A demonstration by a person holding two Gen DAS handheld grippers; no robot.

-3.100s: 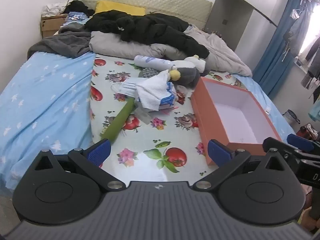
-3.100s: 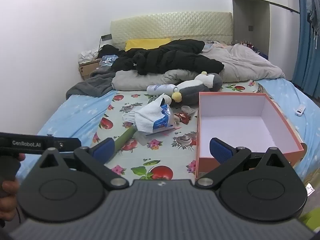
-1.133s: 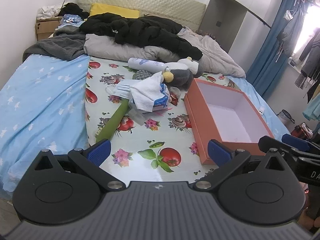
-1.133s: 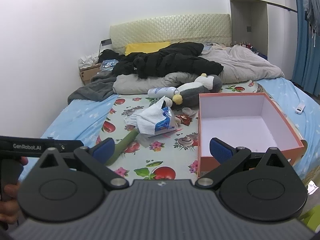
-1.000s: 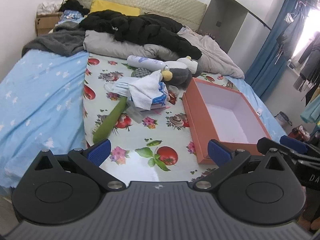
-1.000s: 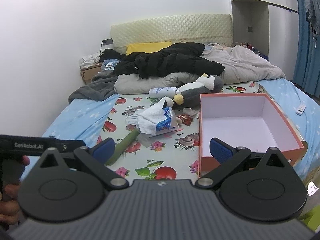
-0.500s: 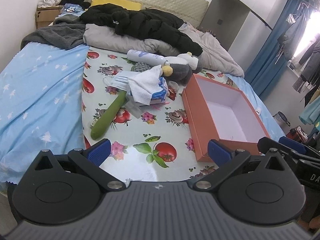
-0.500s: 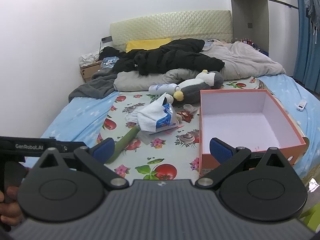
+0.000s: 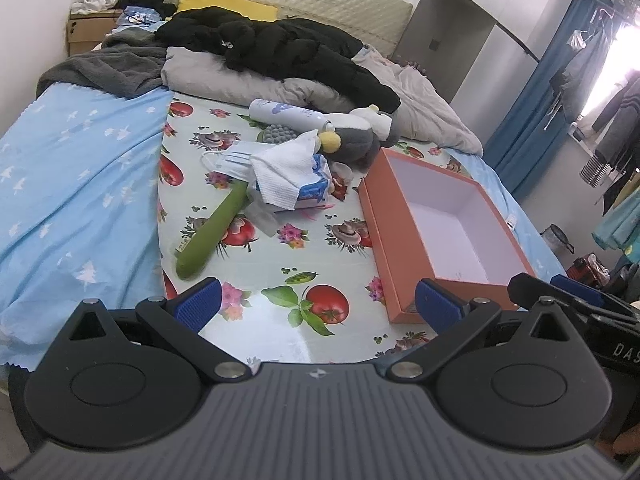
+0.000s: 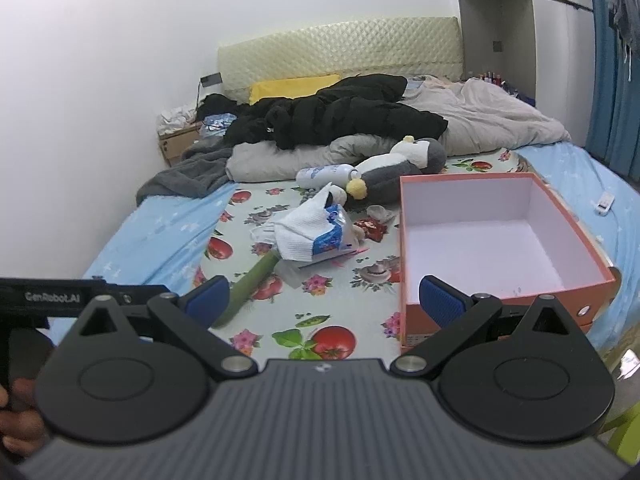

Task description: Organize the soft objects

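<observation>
Both grippers, left (image 9: 316,304) & right (image 10: 324,300), were spread wide w/ nothing held, hovering at the bed's foot. Soft stuff lay mid-bed: plush penguin (image 9: 354,140), white cloth (image 9: 284,172), face mask (image 9: 230,158), left of the empty orange box (image 9: 436,216). Risk: cloth sat on a wipes pack (image 9: 314,192), so a deep pinch prob. drags the pack too; the mask's loops might snag.

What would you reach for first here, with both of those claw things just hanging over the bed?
Probably carry the left gripper forward to the white cloth on the pile. Both grippers are open and hold nothing, the right gripper included. The cloth lies on top, so nothing covers it, and the orange box beside the pile is empty and could take it.
</observation>
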